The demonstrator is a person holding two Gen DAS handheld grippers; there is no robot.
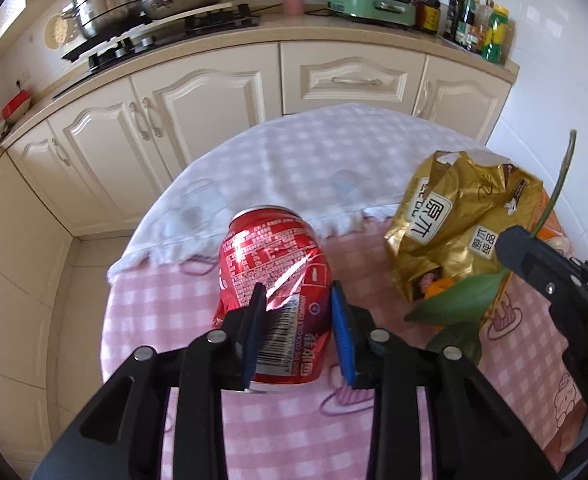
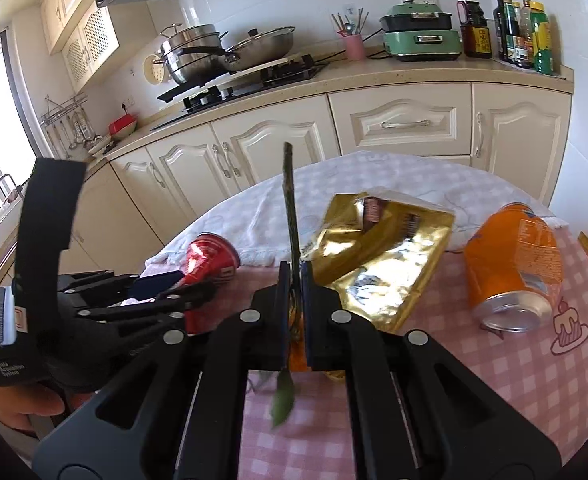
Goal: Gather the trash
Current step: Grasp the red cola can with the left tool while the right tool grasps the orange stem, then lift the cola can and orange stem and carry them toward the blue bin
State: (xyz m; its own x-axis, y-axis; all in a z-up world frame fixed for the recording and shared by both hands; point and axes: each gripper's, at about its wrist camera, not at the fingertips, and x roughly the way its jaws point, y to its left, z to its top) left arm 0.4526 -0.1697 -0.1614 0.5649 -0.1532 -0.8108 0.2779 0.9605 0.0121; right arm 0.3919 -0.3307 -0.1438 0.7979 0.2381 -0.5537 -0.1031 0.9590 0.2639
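A red can (image 1: 273,276) is seen lying on its side on the round table (image 1: 277,432), near the left edge, where the pink checked cloth meets a white cloth (image 1: 294,160) that covers the far half. The can is dented, and what is inside it cannot be told. The left gripper (image 1: 300,332) is placed over the can, with one blue pad (image 1: 255,320) pressed on each side of it; the can is clamped between the narrowed jaws. This gripper is pointed steeply down at the table.

A gold snack bag (image 1: 458,228) is found to the right of the red can, crumpled and torn open at the top; its contents are not visible. In the right wrist view an orange can (image 2: 514,272) is also seen on its side near the right edge of the table, its closed bottom turned to the camera.

The right gripper (image 2: 294,284) is held above the near part of the table, tilted less steeply down. Its jaws are closed on a thin green stem (image 2: 289,208), which rises upright between the pads, while a leaf (image 2: 281,396) hangs below them. Something orange is seen just behind the pads, but it cannot be identified.

At the left of that view a hand (image 2: 25,404) is partly seen under the left gripper's body.
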